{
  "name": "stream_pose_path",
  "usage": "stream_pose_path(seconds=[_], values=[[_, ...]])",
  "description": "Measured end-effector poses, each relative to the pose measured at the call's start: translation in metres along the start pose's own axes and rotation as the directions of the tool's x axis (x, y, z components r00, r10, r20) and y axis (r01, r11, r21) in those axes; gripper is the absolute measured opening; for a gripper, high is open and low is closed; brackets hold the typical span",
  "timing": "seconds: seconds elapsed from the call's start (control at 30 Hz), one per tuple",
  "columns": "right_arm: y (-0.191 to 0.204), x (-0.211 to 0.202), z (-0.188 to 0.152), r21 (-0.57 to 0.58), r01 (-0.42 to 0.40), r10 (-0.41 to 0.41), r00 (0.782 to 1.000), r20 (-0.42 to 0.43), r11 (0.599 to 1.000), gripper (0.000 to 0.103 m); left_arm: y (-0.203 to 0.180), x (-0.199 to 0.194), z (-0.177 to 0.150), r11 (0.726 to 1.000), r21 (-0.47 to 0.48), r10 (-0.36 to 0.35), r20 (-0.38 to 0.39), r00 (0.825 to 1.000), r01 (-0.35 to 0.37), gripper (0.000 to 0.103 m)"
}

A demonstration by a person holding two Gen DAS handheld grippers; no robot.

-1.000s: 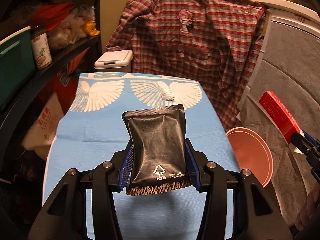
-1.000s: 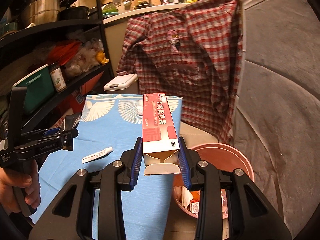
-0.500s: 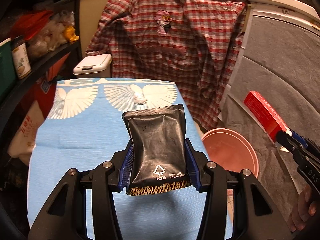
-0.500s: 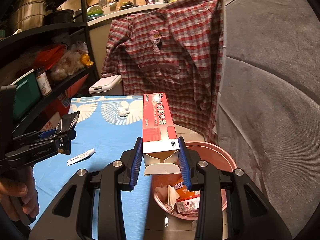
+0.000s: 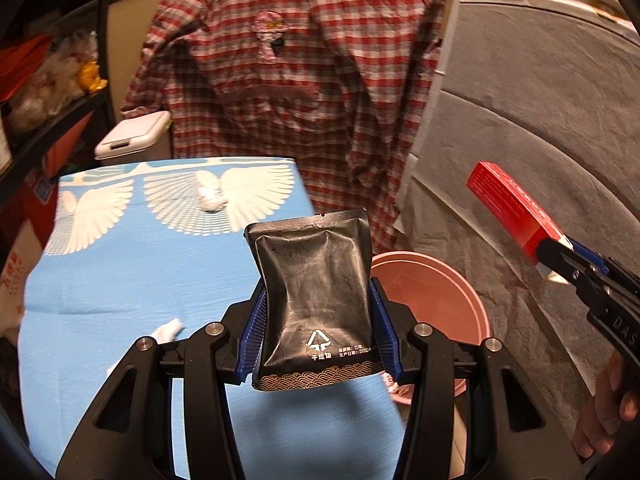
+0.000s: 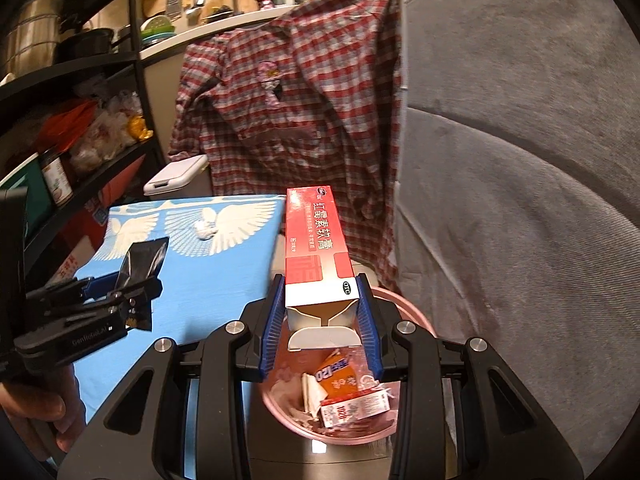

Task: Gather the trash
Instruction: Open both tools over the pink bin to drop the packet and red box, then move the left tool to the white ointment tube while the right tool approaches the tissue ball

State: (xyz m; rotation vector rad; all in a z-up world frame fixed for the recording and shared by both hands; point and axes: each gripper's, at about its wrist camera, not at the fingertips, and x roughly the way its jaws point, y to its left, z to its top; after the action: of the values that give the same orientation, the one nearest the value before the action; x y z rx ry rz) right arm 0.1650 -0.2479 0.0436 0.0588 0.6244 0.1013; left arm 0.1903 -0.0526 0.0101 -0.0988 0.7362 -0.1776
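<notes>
The right gripper (image 6: 320, 316) clamps a red ointment box (image 6: 316, 248), long axis toward 12 o'clock, above the pink bin (image 6: 404, 312). The left gripper (image 5: 320, 328) grips a black foil pouch (image 5: 316, 296) upright, bin at its 3 o'clock

Dim warm indoor light, slight motion blur, fisheye bending and dark corners
</notes>
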Motion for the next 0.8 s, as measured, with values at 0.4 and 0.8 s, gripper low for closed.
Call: stream_pose_path(seconds=[0.4, 0.8], values=[[-0.026, 0.017, 0.000, 0.057, 0.031, -0.028, 0.998, -0.049, 0.998, 0.035, -0.051, 0.042, 0.003, 0.995, 0.053, -0.080, -0.073, 0.994, 0.084, 0.050], [-0.040, 0.026, 0.002, 0.118, 0.026, -0.017, 0.997, -0.070, 0.993, 0.037, -0.069, 0.063, 0.000, 0.993, 0.062, -0.094, -0.114, 0.989, 0.101, 0.061]])
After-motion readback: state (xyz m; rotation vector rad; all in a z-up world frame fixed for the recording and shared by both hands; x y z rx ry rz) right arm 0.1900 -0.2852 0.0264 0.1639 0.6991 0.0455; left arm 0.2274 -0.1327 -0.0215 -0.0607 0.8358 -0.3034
